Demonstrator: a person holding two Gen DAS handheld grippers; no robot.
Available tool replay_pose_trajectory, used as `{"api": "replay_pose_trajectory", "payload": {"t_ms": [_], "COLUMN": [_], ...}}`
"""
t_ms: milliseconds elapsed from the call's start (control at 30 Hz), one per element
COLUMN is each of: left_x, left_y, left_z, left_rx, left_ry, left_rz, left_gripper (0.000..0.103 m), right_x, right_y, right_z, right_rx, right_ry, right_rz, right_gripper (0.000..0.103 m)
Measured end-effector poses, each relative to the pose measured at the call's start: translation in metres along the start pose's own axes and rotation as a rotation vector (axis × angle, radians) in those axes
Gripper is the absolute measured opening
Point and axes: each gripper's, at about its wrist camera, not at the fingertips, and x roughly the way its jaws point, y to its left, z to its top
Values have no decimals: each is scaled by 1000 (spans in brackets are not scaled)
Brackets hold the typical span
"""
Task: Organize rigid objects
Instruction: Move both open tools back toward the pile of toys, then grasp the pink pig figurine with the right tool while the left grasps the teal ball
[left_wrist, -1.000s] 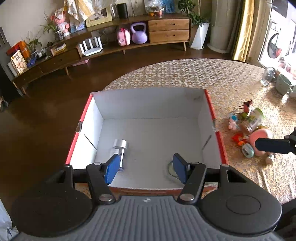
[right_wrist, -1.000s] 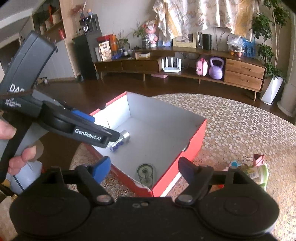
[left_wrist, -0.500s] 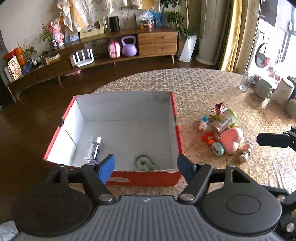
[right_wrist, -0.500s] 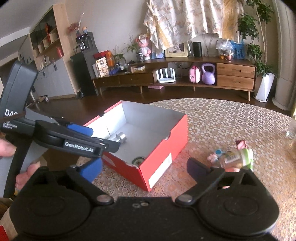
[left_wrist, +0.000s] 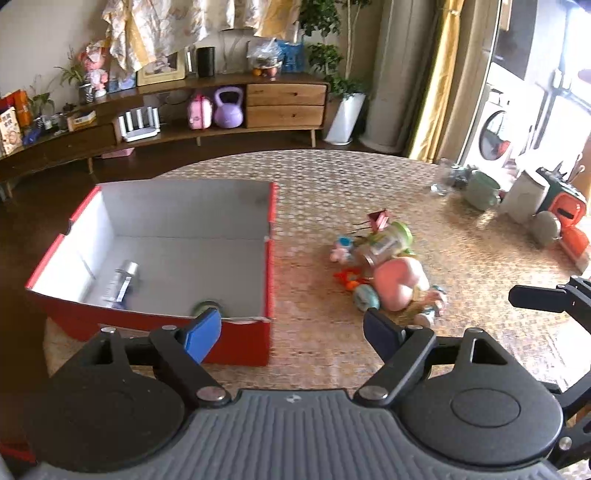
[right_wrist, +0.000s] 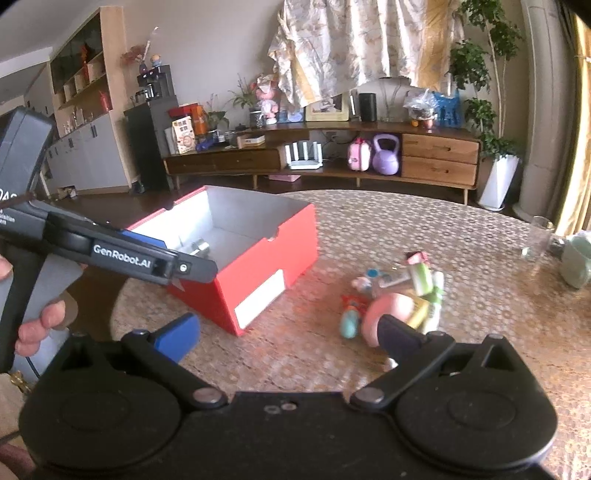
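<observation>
The left gripper (left_wrist: 291, 328) hangs at the lower middle of its frame with its jaws spread wide and nothing between them, above the near right corner of the red box (left_wrist: 236, 341). The right gripper (right_wrist: 288, 338) is likewise released and empty, low in its own frame, its right finger just in front of the pink heart-shaped toy (right_wrist: 388, 314).

Inside the box, at left of the left-wrist view, a silver-capped cylinder (left_wrist: 120, 284) lies on the grey floor, and a round dark-rimmed disc (left_wrist: 205, 308) sits by the near wall. The things not yet sorted form one tight heap (left_wrist: 384, 269) on the patterned tablecloth (left_wrist: 369, 184), right of centre: the pink heart, a green-lidded jar (left_wrist: 388, 242) lying on its side, a teal oval piece (left_wrist: 365, 299), an orange bit and other small toys too blurred to name.

The risk lies in that heap. The pieces touch and overlap, so closing on one would likely nudge its neighbours; the jar, being on its side, looks free to roll across the table. The heart looks smooth and rounded and may squirt out of a two-finger pinch. With both grippers near the same pile, they could also collide.
</observation>
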Motion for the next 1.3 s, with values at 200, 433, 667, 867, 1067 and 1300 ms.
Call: {"api": "replay_pose_trajectory", "payload": {"t_ms": [200,433,667,867,1067,1300], "left_x": [16,48,85,112,131,143], "left_y": [-21,-35,-52,-62,-76,-87], "left_z": [-6,-5,-4,-7,-10,-15], "left_rx": [16,-29,-12,7,58,40], "left_ry": [-13,8,29,31,8,-8], "left_rz": [-26,-69,3,44,93,120], "left_gripper": [99,99,99,99,99,99], "right_x": [-1,10,29,46,62,77], "right_y": [-23,-49,-68,-83,-96,-107], "right_z": [-15,-28,-40,-48,-48,-51], "right_rx": [23,23,4,-22,-36,-44], "right_ry": [0,16,53,78,100,127], "right_rz": [-43,-94,-119,-121,-108,-96], "right_gripper": [103,103,100,99,97,95]}}
